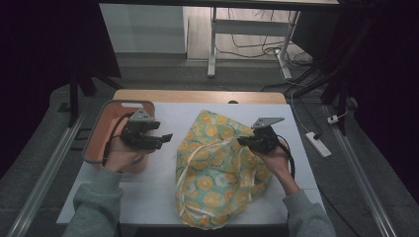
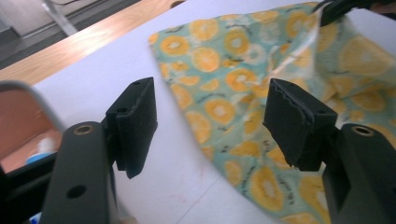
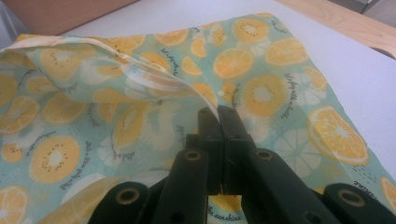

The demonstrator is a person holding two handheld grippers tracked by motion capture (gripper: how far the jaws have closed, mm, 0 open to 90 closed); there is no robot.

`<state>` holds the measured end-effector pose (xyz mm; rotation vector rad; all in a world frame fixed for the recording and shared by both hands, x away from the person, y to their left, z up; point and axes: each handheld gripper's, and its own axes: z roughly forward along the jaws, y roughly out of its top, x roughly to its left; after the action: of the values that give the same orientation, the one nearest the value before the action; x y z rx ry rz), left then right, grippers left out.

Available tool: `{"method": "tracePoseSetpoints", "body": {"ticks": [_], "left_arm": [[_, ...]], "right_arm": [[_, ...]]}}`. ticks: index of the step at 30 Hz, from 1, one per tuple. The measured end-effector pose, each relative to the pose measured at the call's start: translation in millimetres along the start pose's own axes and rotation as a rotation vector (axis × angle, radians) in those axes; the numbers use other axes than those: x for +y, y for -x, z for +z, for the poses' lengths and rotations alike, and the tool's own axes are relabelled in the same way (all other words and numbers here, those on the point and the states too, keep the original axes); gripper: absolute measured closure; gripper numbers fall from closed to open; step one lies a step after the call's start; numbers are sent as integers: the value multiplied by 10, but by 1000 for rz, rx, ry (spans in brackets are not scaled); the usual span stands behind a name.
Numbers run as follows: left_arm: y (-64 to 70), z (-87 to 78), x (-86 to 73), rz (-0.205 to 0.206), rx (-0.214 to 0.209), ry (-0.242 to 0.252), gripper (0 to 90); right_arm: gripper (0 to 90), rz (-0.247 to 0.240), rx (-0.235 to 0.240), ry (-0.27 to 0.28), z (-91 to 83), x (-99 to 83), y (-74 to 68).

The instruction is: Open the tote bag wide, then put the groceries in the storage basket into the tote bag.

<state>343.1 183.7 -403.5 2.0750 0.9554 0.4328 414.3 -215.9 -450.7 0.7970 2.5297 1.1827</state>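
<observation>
Sitting at far left on the white table (image 1: pixel 148 197), an orange bin (image 1: pixel 106 123) w/ grey rim; just right of it the left gripper (image 1: pixel 165 138) hovers over bare table beside the cloth, jaws wide, nothing btwn them; citrus-print cloth bag (image 1: pixel 217 182) lies crumpled mid-table, toward the near edge; right gripper (image 1: pixel 242 141) at its upper right, jaws closed tight on the bag's pale hem, lifting that edge.

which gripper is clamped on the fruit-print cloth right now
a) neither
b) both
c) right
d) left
c: the right gripper has its jaws shut on a raised edge of the cloth, while the left gripper stands open above the table, holding nothing.
</observation>
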Motion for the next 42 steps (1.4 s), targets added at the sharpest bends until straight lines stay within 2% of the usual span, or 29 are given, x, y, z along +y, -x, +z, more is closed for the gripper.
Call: {"method": "tracePoseSetpoints", "body": {"ticks": [3,13,21,26,32,37,42], "left_arm": [[-53,-13,-25,-6,37,-17,338],[-227,35,-97,-32,78,-72,323],[-480,17,-214,-88,122,-115,319],[-683,83,-314,-126,144,-178,315],[-946,214,-357,-162,175,-251,311],[-1153,413,-425,-204,172,-336,304],[-1264,580,-514,-220,168,-413,292]], "right_arm": [[886,0,1,-2,3,-3,1],[886,-2,1,-8,8,-7,1],[886,-1,1,-9,11,-7,-8],[886,-3,2,-11,23,-8,-3],[886,-2,5,-25,54,-16,-14],[886,-7,7,-23,72,-14,-18],[886,1,9,-19,61,-18,-6]]}}
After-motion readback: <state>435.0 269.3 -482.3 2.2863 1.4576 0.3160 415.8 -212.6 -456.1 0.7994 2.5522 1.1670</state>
